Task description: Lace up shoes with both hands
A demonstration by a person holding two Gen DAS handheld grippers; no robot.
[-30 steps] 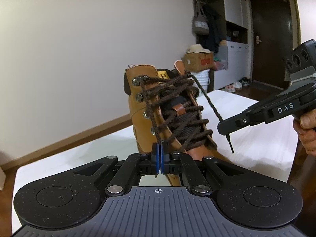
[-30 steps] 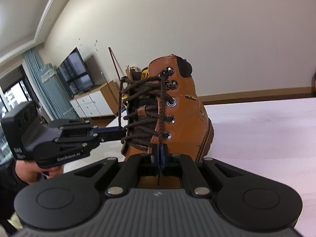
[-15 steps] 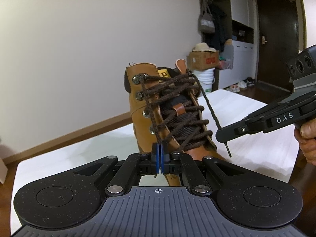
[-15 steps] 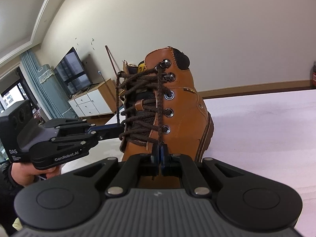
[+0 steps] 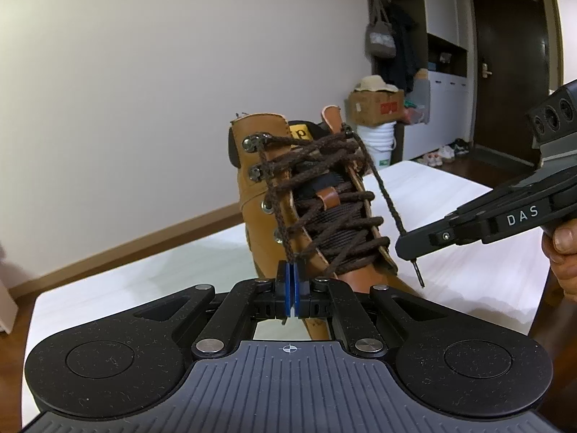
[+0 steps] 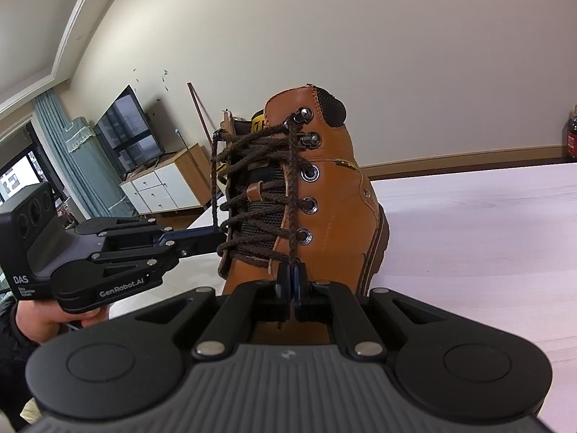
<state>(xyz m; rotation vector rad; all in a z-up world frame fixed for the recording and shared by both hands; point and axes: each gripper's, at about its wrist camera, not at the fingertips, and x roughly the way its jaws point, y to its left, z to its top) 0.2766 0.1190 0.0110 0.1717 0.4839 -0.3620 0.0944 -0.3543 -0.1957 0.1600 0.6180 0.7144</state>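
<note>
Straight ahead of both claws, just past their fingertips, a tan leather boot (image 5: 274, 195) stands upright on a white table (image 6: 487, 223). Its dark brown lace (image 5: 335, 195) is crossed through every eyelet and over both top hooks. The left claw (image 5: 291, 288) is pinched tight on one free end of that lace (image 5: 283, 223), which runs up from its blue pads to the hook on its side. The right claw (image 6: 291, 288) is likewise clamped on the other end (image 6: 293, 195), drawn straight down from the opposite top hook; in the left view its plastic tip pokes out below the closed jaws.

With the threading complete and both ends held taut, my judgement is that the step in hand is tightening ahead of a knot. Next, the ends likely need crossing in front of the tongue without losing tension.
</note>
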